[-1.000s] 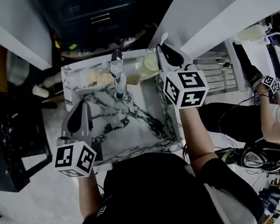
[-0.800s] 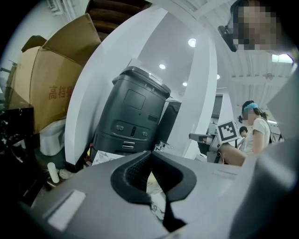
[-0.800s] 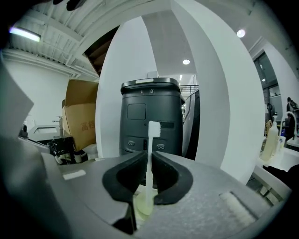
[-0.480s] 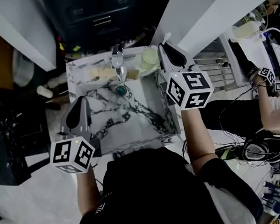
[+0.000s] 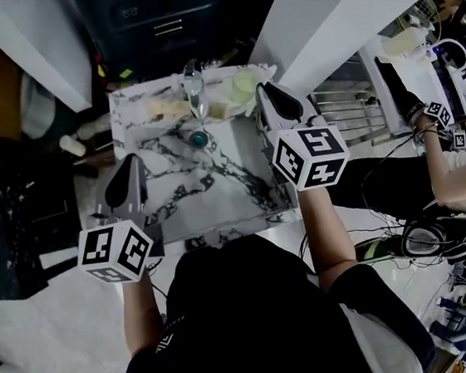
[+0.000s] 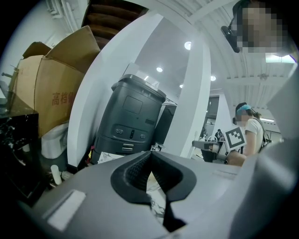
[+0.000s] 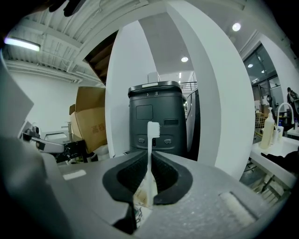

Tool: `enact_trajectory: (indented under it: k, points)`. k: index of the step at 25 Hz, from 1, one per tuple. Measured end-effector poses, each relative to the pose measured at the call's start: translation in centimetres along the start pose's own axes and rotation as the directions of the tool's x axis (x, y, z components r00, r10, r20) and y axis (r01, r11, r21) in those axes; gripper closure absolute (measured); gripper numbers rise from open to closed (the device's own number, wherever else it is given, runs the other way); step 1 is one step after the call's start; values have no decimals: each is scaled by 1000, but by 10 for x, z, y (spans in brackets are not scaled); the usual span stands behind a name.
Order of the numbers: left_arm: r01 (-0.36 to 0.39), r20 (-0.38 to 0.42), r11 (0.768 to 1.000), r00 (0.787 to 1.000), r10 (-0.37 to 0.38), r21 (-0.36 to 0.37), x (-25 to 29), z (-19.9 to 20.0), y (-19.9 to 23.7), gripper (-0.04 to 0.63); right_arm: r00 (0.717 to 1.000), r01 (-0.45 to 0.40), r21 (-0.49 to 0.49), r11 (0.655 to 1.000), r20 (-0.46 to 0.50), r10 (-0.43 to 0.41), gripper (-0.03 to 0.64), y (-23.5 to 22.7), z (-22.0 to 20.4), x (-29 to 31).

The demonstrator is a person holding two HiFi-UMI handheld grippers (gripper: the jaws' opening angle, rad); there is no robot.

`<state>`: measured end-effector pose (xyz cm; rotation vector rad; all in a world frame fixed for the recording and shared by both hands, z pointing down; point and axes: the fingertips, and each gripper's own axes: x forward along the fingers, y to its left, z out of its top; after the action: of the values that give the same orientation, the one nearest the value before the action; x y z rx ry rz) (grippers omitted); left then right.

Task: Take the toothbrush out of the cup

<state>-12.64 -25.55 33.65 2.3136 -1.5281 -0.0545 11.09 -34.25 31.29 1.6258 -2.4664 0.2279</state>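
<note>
While the right gripper (image 7: 149, 161) is clamped on the toothbrush (image 7: 150, 154), the brush stands pretty much straight up between the ribbed pads, handle pinched low down and the white bristle head poking up above the jaw tips. So it's clear of the cup (image 5: 246, 82), which sits pale and greenish at the back right corner of the marble sink (image 5: 132, 143), just left of that gripper's nose in the head view. From up there I honestly can't pick out the brush itself, it's too small against the white wall behind, so I'm going by the right gripper view for that.

The left gripper (image 6: 149, 156) has its jaws pressed together with nothing in them, and in the head view it hangs over the sink's left rim, well apart from the cup. Its marker cube (image 5: 117, 251) is close to the person's chest.

Other stuff: the faucet (image 5: 194, 84) is at the back middle of the sink with a teal drain plug (image 5: 199, 138) below it, there's a dark grey bin (image 7: 156, 116) behind the sink, and a cardboard box (image 6: 51, 88) is off to the left.
</note>
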Motion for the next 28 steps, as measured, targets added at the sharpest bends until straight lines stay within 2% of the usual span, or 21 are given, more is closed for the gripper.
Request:
enact_trajectory:
  k: [28]
  points:
    - [7,-47,1000,999,-6,12,-9,-22,-15,580,983,-122,65,990,-131,129,592,47,-71,-43]
